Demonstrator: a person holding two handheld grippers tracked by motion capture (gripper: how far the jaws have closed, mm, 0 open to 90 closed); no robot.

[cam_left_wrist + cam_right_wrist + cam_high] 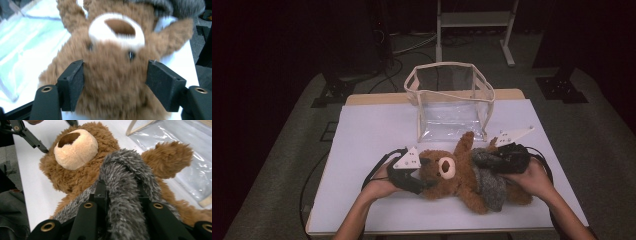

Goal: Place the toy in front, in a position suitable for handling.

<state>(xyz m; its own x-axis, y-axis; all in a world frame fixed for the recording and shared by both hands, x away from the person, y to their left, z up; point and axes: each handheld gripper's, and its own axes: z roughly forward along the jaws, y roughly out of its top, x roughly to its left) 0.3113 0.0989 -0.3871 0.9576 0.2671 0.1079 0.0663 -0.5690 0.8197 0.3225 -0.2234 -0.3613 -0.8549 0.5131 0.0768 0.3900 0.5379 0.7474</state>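
Brown plush was noted at the near centre of the white surface (pixel 377 125): a teddy bear (pixel 452 175) lay on its back before a clear bag (pixel 447 100). Its grey fur garment (pixel 125 182) was clamped in the right tool (pixel 120 195), a fold bunched between the jaws. The left tool (pixel 115 85) stood released, its jaws straddling the head without pressing. A firmer hold on the head is advised while the garment is drawn steadily, lest the bear slide. The garment's fastening, the bear's legs and the bag's opening could not be made out.
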